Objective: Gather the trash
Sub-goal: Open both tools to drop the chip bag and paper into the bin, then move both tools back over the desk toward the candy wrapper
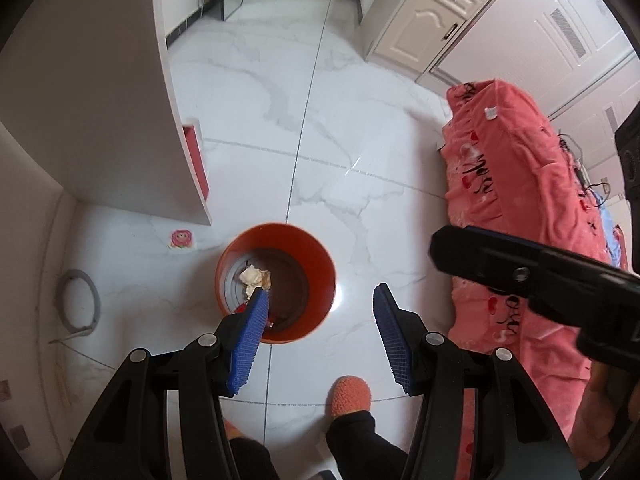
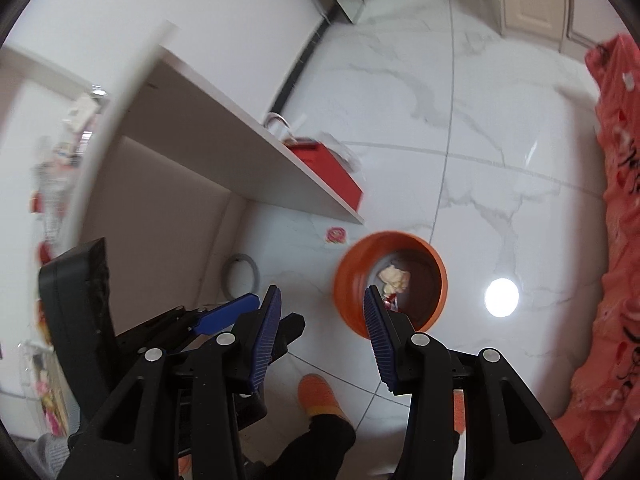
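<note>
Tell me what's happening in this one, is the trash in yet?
A person in orange slippers stands over an orange bin on the white tiled floor, holding a gripper in each hand. Both the left gripper and the right gripper are open with nothing between their blue pads. Crumpled paper already lies inside the bin. A small pink sticker-like scrap is on the floor near the shelf unit.

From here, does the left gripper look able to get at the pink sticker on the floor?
Probably yes: the left gripper is open and empty, and the pink sticker lies on bare floor beside the orange bin.
</note>
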`<state>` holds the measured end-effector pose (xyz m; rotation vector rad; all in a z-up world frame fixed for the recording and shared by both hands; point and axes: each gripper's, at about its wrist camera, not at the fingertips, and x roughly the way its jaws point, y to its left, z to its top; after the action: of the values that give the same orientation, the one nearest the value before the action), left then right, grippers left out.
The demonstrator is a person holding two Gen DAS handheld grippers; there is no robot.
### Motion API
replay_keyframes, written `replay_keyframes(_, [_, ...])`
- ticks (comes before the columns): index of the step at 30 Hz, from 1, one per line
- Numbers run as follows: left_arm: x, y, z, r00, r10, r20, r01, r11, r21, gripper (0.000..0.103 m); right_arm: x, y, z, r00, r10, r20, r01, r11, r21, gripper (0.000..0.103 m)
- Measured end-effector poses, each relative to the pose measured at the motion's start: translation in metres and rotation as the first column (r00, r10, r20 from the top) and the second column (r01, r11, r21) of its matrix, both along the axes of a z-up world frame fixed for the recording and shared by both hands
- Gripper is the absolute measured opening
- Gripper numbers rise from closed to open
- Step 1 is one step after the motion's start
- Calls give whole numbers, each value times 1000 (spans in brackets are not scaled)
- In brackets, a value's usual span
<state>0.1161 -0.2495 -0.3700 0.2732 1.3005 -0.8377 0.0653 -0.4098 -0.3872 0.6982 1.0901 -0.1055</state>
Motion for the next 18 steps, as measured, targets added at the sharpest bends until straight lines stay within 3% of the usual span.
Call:
replay_keyframes(10, [-22, 49, 136, 987, 100, 130, -96, 995, -36, 56, -37, 35, 156, 975, 94, 203, -85, 995, -50, 48])
replay_keyframes(11, [-23, 56, 150, 981, 115, 153, -110, 993, -41, 56, -38, 42, 173, 966, 117, 231, -107, 993, -58, 48])
replay_keyframes(13, [-25, 70, 171, 969, 149, 195, -142, 989, -50, 73, -38, 51, 193, 953, 153, 262, -140, 988, -68, 48])
replay_keyframes(18, [-32, 107, 220, 922, 262, 285, -244, 965, -97, 75, -37, 89, 242, 898, 270, 348, -247, 963, -109, 48])
